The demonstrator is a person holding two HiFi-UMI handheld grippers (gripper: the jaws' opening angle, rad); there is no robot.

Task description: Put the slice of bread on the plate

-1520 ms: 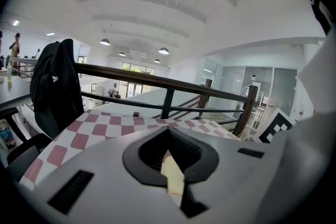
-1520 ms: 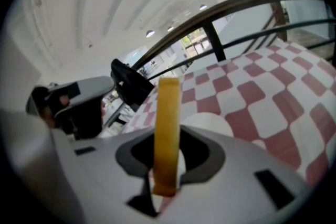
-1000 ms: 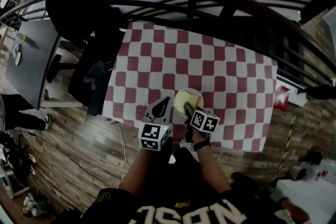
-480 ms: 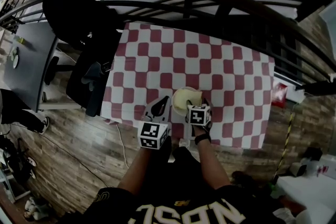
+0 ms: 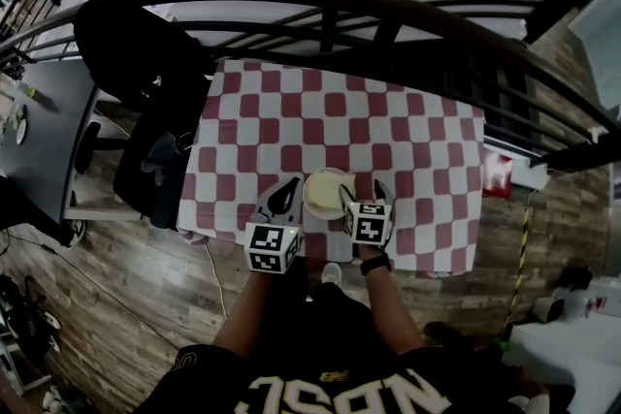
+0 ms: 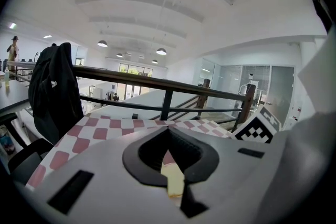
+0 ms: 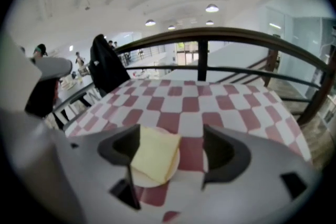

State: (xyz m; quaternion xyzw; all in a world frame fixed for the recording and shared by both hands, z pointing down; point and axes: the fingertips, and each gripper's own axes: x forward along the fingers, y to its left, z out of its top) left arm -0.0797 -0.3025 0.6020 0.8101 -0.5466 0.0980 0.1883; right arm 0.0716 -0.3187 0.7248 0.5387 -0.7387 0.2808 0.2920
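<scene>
A pale yellow slice of bread point(image 7: 154, 153) lies flat on a small white plate point(image 7: 152, 182) on the red-and-white checkered tablecloth point(image 5: 388, 131). In the head view the bread point(image 5: 330, 189) and plate point(image 5: 309, 201) sit near the table's front edge. My right gripper point(image 7: 173, 150) hovers above and just behind the plate, its jaws opening wide; the bread lies below between them, untouched. In the head view the right gripper point(image 5: 364, 197) is at the plate's right. My left gripper point(image 5: 288, 197) rests at the plate's left, jaws shut point(image 6: 169, 139), with a pale strip showing through the slit.
A black curved railing point(image 5: 388, 15) runs along the table's far side. A black jacket point(image 5: 136, 44) hangs over an office chair point(image 5: 146, 170) at the table's left. The table's front edge is right below the grippers. A red item point(image 5: 495, 175) lies on the floor at right.
My right gripper opened its jaws, let the bread go onto the plate, rolled, and lifted back off it toward the right. The left gripper has stayed put.
</scene>
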